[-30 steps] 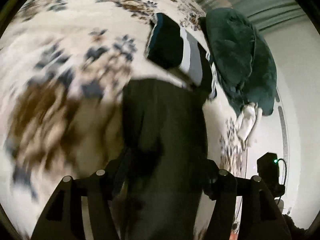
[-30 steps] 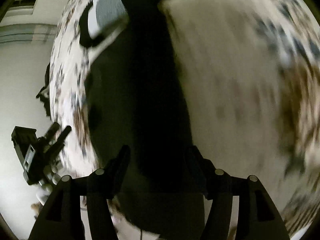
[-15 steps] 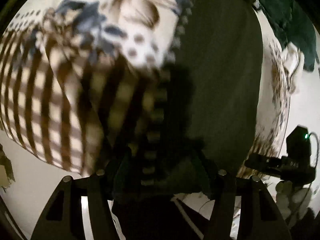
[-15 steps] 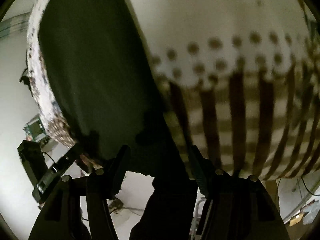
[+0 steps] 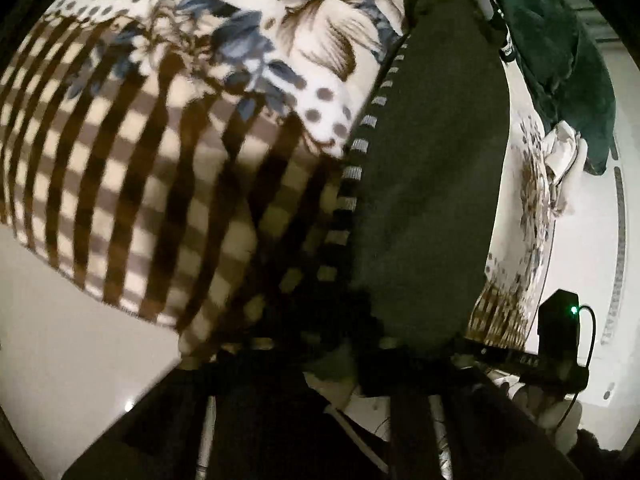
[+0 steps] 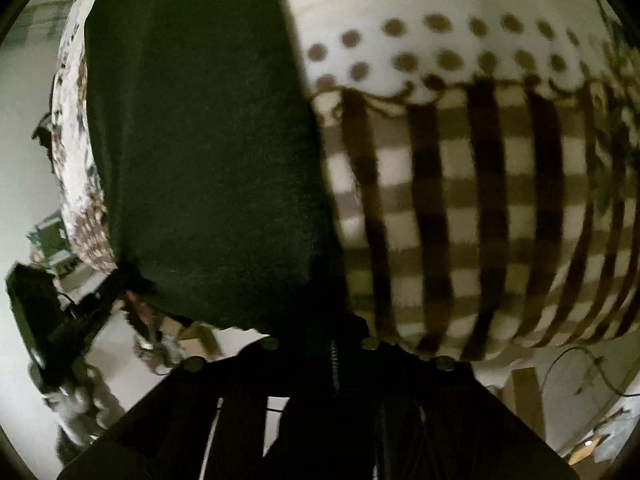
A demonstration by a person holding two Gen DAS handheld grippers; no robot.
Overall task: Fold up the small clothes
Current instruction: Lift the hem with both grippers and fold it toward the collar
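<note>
Dark green cloth (image 5: 432, 168) lies flat on the patterned blanket (image 5: 168, 152), its near edge at the bed's rim. Both grippers look clamped on that edge, but it is too dark to tell. Pull too far and it may slide off.

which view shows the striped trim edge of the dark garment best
Left wrist view: the striped trim runs in full along the dark garment. The right wrist view shows only the garment's plain dark cloth, no trim.
</note>
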